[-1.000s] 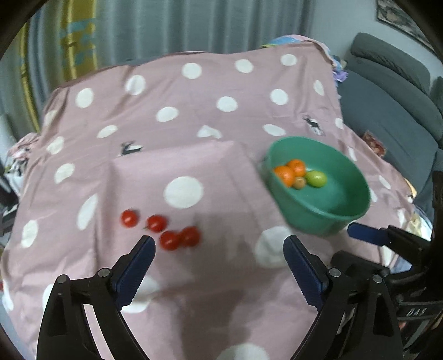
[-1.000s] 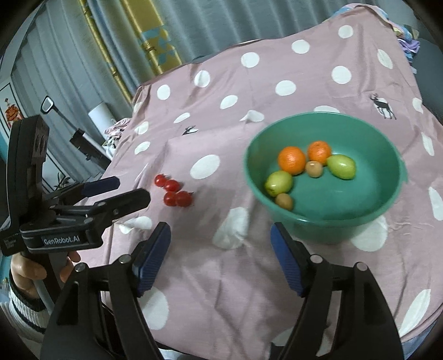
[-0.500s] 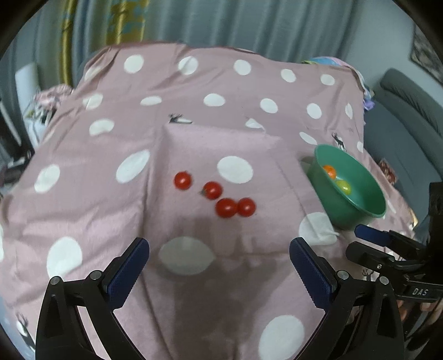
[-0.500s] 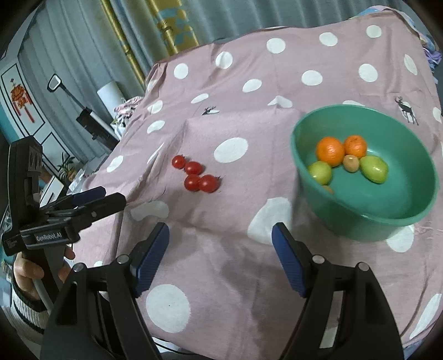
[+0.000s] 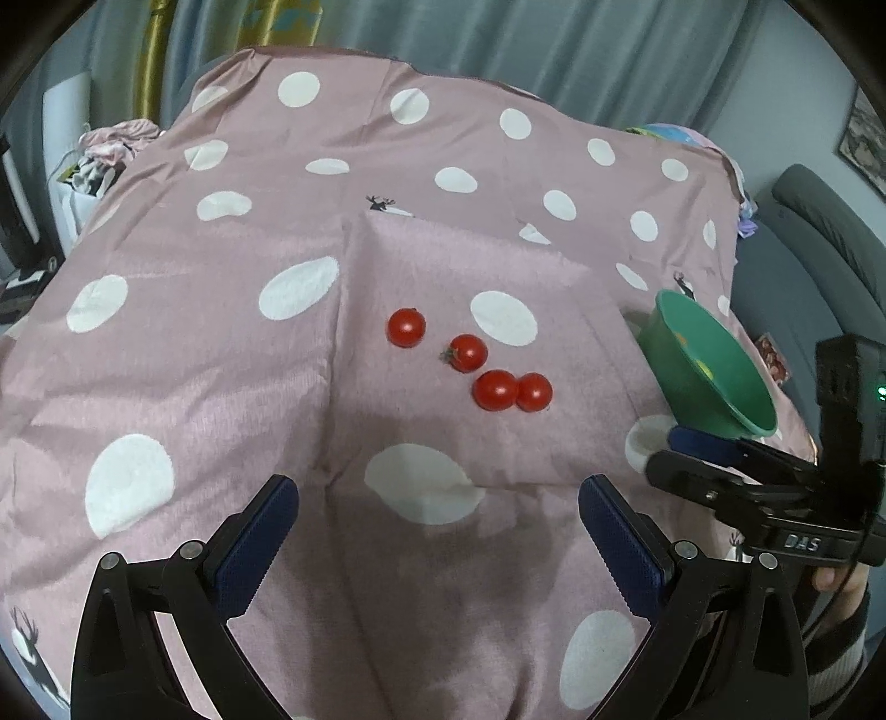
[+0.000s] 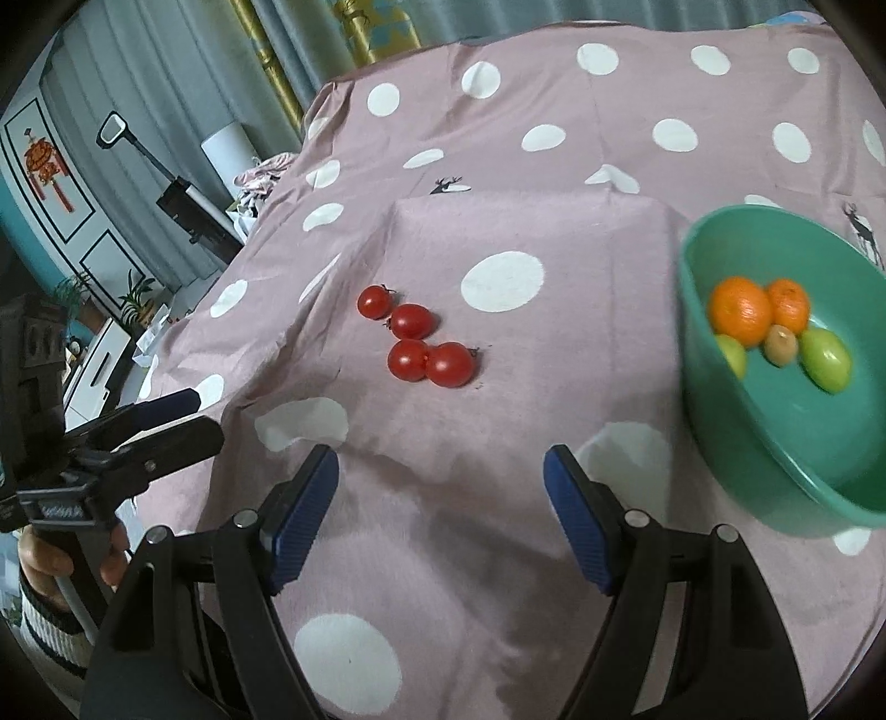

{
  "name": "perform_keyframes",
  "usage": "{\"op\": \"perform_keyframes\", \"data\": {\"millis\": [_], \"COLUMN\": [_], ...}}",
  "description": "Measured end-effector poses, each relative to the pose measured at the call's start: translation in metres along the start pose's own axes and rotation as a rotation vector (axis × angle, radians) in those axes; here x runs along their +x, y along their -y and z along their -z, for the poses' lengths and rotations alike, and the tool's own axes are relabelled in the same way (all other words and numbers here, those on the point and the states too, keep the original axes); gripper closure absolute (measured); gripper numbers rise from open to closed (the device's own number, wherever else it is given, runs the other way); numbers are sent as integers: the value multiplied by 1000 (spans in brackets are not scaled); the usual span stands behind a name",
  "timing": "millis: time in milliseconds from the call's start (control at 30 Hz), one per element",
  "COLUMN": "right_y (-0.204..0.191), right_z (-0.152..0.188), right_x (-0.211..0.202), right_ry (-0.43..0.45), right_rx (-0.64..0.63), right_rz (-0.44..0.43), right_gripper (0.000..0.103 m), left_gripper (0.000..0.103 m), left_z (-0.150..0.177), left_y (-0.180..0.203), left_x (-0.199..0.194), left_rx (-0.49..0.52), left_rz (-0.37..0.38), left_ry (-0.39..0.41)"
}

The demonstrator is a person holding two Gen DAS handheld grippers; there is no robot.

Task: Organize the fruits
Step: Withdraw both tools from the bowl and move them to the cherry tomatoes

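Observation:
Several red cherry tomatoes (image 5: pixel 469 353) lie in a loose cluster on the pink polka-dot cloth (image 5: pixel 221 343); the right wrist view shows the same tomatoes (image 6: pixel 411 321). A green bowl (image 6: pixel 775 443) at the right holds two oranges (image 6: pixel 741 310), green fruits (image 6: pixel 825 360) and a small brown fruit (image 6: pixel 781 346). In the left wrist view the bowl (image 5: pixel 714 382) is at the right edge. My left gripper (image 5: pixel 437 531) hangs open, short of the tomatoes, nothing between its fingers. My right gripper (image 6: pixel 440 498) is open too, between tomatoes and bowl, nearer me.
The cloth covers a raised flat block under the tomatoes and drapes off at the edges. A grey sofa (image 5: pixel 819 249) stands to the right, curtains (image 5: pixel 554 44) behind. A white cylinder (image 6: pixel 227 149) and clutter sit to the left. A hand (image 6: pixel 50 559) holds the left gripper.
Both views have swung left: the tomatoes now sit centred ahead of each gripper and look larger, and the bowl has slid to the right edge. The left jaws stand slightly wider.

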State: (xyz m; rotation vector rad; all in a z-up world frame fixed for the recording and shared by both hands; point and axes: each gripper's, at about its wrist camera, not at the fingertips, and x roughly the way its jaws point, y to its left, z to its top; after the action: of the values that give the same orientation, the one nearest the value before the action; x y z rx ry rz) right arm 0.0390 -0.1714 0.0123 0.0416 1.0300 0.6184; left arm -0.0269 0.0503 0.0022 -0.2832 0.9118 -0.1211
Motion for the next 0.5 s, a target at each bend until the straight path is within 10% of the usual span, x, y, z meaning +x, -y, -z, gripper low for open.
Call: {"op": "perform_keyframes", "data": {"millis": [500], "right_y": [0], "right_z": [-20], "right_x": [25], "right_ry": [-34], "right_rx": [-48], "right_rz": [29], "right_gripper": [26], "left_gripper": [2], "left_z": [-14], "left_y": [3], "left_x": [23], "left_rx": [38], "left_rz": [29], "left_ry": [-17]}}
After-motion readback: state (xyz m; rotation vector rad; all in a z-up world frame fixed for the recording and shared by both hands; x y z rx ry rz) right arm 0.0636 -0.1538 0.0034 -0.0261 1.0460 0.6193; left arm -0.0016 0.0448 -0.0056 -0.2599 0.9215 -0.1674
